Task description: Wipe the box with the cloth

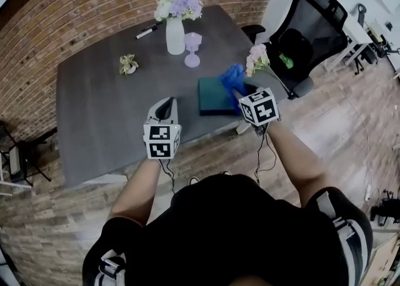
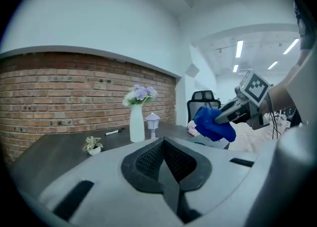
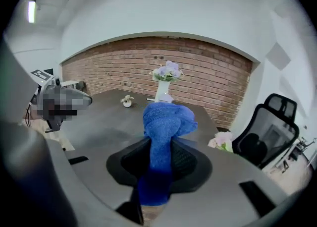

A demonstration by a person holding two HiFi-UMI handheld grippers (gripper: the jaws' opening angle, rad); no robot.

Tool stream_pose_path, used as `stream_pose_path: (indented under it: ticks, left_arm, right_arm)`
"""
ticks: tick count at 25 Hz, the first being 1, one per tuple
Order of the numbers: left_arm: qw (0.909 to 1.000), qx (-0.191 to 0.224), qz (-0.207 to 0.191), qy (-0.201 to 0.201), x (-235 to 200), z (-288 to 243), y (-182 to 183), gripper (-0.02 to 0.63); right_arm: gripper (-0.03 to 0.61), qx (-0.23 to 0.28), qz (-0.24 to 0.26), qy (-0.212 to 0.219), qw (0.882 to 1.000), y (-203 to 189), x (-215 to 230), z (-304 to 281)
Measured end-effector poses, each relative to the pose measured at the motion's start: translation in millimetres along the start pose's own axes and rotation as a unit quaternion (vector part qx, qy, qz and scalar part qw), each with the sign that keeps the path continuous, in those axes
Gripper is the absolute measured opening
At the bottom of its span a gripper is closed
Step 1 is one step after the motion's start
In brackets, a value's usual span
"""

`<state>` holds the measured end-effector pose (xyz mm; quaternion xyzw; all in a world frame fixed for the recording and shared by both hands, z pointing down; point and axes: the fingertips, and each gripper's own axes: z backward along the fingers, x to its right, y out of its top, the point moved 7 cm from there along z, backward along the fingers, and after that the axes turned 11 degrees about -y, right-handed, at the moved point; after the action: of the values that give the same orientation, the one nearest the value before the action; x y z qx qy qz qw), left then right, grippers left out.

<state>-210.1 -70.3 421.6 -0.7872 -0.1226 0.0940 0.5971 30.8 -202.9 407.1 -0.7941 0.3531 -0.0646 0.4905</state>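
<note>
A flat dark green box lies near the table's front right edge. My right gripper is shut on a bunched blue cloth, held just above the box's right part. In the right gripper view the cloth stands up between the jaws and hides the box. My left gripper is shut with nothing in it, over the bare table left of the box. In the left gripper view the cloth and the right gripper show at the right.
On the dark grey table stand a white vase of flowers, a small lilac lantern, a tiny potted plant and a marker. Pink flowers lie by the right edge. A black office chair stands at the right.
</note>
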Motion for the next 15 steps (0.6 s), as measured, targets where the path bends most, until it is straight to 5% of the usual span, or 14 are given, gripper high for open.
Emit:
stream_pose_path:
  ticks: [6,15]
  left_arm:
    - [0.9989,-0.025,-0.024,-0.031,42.7,-27.8,10.4,0.008]
    - [0.9982,-0.058,-0.016,-0.008,95.7,-28.9,-0.9,0.008]
  right_arm:
    - [0.103,-0.005,-0.034,-0.036,0.999,-30.9,48.4,15.8]
    - [0.101,0.001,-0.062,-0.005,0.998,-63.9,85.5,23.3]
